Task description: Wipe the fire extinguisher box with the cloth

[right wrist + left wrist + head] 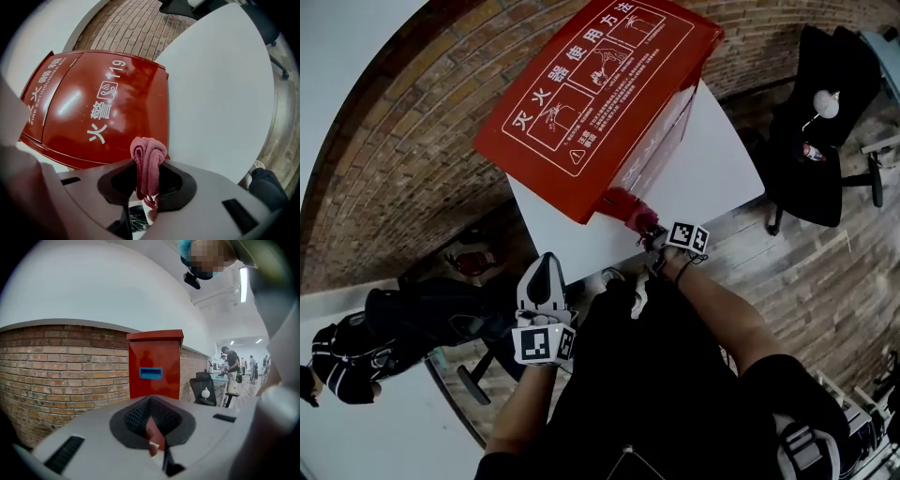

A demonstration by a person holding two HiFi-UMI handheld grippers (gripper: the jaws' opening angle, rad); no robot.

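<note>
Brick wall curves behind the work area, with plank flooring underfoot.

Nearest the body, the left hand-held gripper (pixel 542 286) hangs low and well apart from the work. Its jaws are pressed together on nothing I can name, though a reddish sliver shows at their seam in the left gripper view. Because it braces nothing, the fire extinguisher box (pixel 581 103) has only its own weight to resist a push.

Further out, the right hand-held gripper (pixel 652 230) is clenched on the cloth (pixel 630 208), a pink bunched fold that stands up past the jaw tips in the right gripper view. The cloth sits at the lower near corner of the box's slanted red lid; I cannot tell whether it is touching.

- **Poor wiping:** so narrow a wad gives a small wiping face, and strokes would likely leave strips uncleaned.
- **Lost grip:** dragging the cloth over that corner edge could snag it and pull it out of the jaws.
- **Scuffed paint:** if the wad flattens or folds back, the hard jaw tips might meet the glossy paint and printed panels and mark them.
- **Rocking lid:** pressing hard on the lid may rock it.

Beside the box, the white counter (pixel 717 164) leaves little room for a sideways stroke. An office chair (pixel 811 122) stands beyond it.
</note>
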